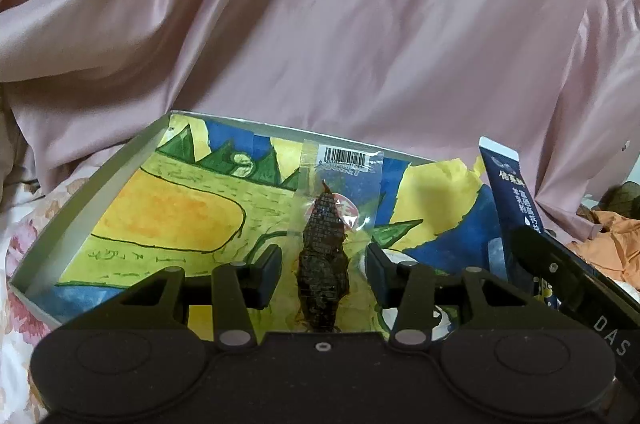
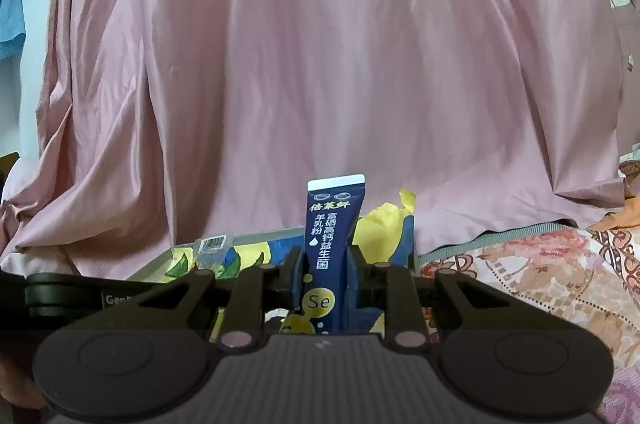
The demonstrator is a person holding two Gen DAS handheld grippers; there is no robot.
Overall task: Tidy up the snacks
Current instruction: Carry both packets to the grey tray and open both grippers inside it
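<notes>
pink satin drapery backs a shallow grey box (image 1: pixel 86 183) lined with painted paper, resting on a floral bedspread (image 2: pixel 540 276). left gripper (image 1: pixel 323 270), jaws apart, straddles a clear dried-snack packet (image 1: pixel 324 256) lying in the box. right gripper (image 2: pixel 323 278) clamps an upright navy sachet (image 2: pixel 334 224) marked "se"; lower it flat beside the packet before releasing.
</notes>
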